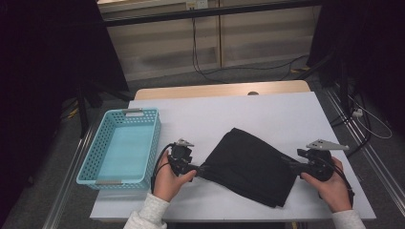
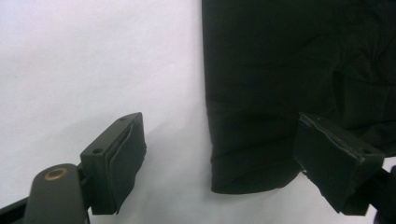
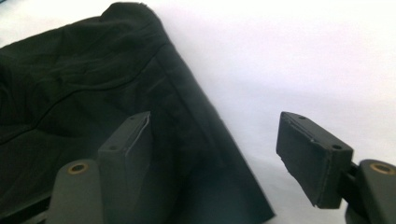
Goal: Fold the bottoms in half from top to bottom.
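Turquoise basket: perforated plastic basket (image 1: 119, 145), rectangular, sits on the far left of the white worktop (image 1: 286, 114), with nothing visible inside it.
Left claw: left claw (image 1: 197, 168) rests just right of the basket, at the left corner of the cloth; in the left gripper view its jaws stand apart, the cloth's edge lying between them with no pad pressing on it.
Black cloth: folded black fabric piece (image 1: 250, 167), flat and slightly creased, lies slantwise across the middle of the worktop between the two claws; seen close in the left gripper view (image 2: 299, 70) and the right gripper view (image 3: 93, 93).
Handling: judged soft, light and limp, it would sag and unfold if lifted at one point; several layers show at the edges, so a pinch should catch all of them.
Where to hold: the two opposite corners nearest each claw look best, taken together to keep the fold.
Right claw: right claw (image 1: 292, 162) is at the cloth's right edge, jaws apart, one over the fabric and one over bare worktop, gripping nothing.
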Demonstrator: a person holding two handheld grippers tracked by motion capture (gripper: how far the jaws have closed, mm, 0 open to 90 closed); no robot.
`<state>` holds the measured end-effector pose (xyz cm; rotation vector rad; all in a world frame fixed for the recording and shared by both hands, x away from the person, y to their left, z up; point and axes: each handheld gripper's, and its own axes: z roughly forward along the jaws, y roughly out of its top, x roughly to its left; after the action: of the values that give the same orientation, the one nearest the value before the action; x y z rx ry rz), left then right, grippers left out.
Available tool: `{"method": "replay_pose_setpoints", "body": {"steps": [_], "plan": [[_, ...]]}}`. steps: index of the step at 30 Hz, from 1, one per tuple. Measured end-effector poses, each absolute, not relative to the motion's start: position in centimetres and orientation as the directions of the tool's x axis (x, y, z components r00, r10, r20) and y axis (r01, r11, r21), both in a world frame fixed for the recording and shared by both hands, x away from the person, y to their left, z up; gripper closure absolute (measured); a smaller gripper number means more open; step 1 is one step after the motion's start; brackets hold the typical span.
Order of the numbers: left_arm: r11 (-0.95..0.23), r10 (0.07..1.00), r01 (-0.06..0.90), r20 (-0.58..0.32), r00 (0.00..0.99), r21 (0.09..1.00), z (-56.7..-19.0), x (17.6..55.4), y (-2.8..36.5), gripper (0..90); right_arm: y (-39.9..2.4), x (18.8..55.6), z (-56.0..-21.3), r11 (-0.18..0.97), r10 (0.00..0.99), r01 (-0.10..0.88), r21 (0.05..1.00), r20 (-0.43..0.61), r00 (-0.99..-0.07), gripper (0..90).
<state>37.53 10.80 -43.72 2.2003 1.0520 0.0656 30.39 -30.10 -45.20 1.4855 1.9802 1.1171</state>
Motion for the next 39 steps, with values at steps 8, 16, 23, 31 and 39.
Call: {"method": "replay_pose_setpoints", "body": {"steps": [8,16,23,31,39], "plan": [[-0.428,0.698,0.672,-0.251,0.671,0.605,-43.8,37.5,10.6,17.7,-30.0,30.7,-46.0,0.150,0.922,0.599,0.787,0.108,-0.373,33.3],[-0.431,0.699,0.671,-0.247,0.672,0.603,-43.9,37.5,10.7,17.8,-29.3,31.2,-47.1,0.199,0.912,0.629,0.751,0.092,-0.399,38.1],[-0.433,0.694,0.666,-0.247,0.676,0.607,-43.7,37.3,10.5,18.2,-28.6,30.8,-47.2,0.167,0.885,0.637,0.753,0.170,-0.433,78.3],[-0.431,0.696,0.669,-0.249,0.674,0.606,-43.7,37.5,10.4,18.2,-27.4,30.6,-47.2,0.158,0.868,0.642,0.750,0.204,-0.452,81.6],[-0.411,0.710,0.678,-0.252,0.657,0.610,-43.6,37.8,10.8,17.5,-25.3,30.0,-46.2,0.169,0.824,0.627,0.760,0.240,-0.513,82.1]]}}
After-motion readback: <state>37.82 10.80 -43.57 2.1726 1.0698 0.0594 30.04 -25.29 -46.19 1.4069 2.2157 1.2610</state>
